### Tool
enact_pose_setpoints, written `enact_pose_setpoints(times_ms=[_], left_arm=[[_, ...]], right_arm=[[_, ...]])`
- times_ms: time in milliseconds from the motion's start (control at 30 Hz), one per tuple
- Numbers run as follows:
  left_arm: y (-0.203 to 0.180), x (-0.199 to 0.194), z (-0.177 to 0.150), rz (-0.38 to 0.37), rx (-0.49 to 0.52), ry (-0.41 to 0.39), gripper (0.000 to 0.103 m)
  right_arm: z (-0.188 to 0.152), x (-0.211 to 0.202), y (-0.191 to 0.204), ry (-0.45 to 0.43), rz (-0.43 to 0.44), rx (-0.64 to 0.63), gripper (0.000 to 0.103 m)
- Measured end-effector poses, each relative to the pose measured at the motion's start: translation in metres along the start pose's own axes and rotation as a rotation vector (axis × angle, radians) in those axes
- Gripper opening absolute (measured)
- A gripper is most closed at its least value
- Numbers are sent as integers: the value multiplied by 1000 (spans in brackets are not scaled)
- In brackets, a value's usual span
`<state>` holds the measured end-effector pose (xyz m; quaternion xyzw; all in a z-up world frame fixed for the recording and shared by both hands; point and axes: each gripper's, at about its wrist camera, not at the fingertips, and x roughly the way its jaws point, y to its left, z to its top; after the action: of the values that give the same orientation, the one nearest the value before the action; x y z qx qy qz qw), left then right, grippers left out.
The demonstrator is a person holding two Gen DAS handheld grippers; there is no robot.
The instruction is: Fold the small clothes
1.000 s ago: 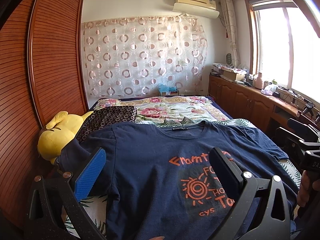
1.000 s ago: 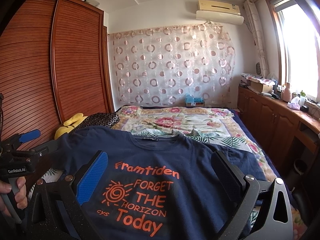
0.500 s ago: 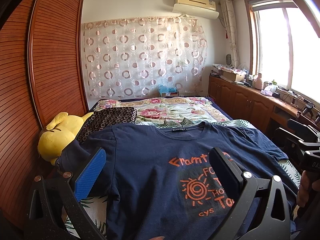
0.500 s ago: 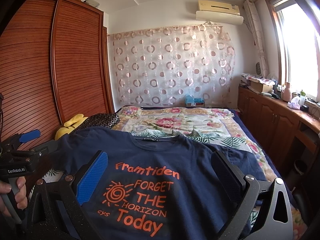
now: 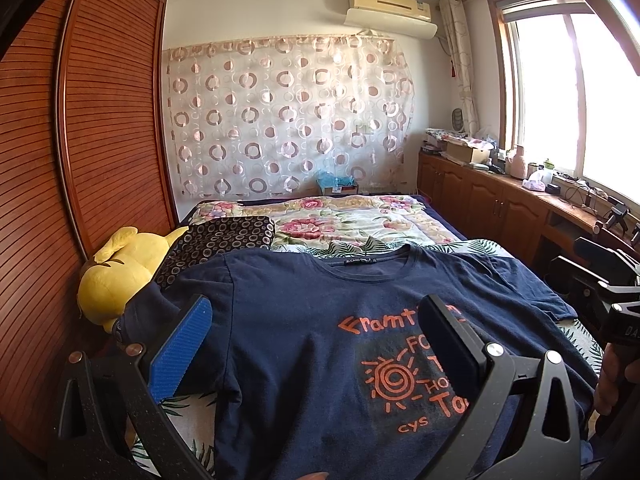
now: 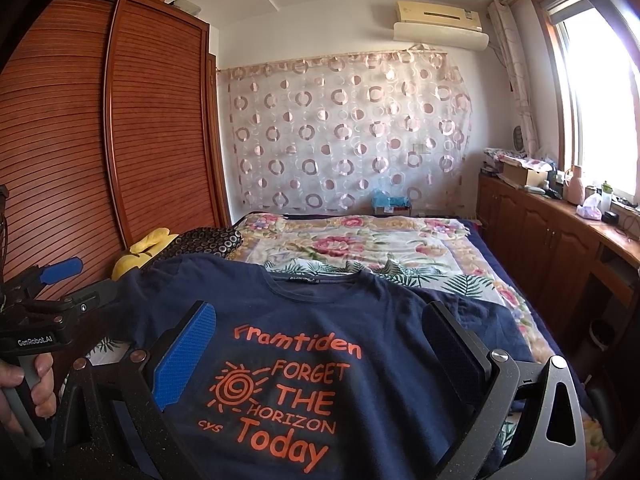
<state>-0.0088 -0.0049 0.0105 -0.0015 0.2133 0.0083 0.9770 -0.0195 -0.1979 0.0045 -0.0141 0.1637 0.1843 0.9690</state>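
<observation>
Jaws spread wide on both the left gripper (image 5: 316, 336) and right gripper (image 6: 320, 340), gripping nothing. Navy T-shirt (image 5: 304, 320) lies flat, print up, on the bed (image 5: 360, 220). Right view reads the full slogan; left view alone shows the whole yellow plush (image 5: 116, 280), 9 o'clock of the shirt.

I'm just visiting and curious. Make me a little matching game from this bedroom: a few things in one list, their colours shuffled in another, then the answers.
Things:
1. T-shirt
2. plush toy
3. wardrobe doors
4. lettering on the shirt

Colours:
a. reddish-brown wood
b. orange
c. navy blue
d. yellow

Pairs: 1-c, 2-d, 3-a, 4-b
</observation>
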Motion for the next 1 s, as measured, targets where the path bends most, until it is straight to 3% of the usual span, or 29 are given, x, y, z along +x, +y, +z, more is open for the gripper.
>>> enact_pose_setpoints(times_ms=[467, 1000], left_arm=[[0, -4, 7, -4, -10, 17, 103], [69, 26, -18, 9, -55, 115, 103]], right_arm=[[-2, 8, -2, 18, 20, 3, 103], [4, 37, -2, 91, 82, -28, 103]])
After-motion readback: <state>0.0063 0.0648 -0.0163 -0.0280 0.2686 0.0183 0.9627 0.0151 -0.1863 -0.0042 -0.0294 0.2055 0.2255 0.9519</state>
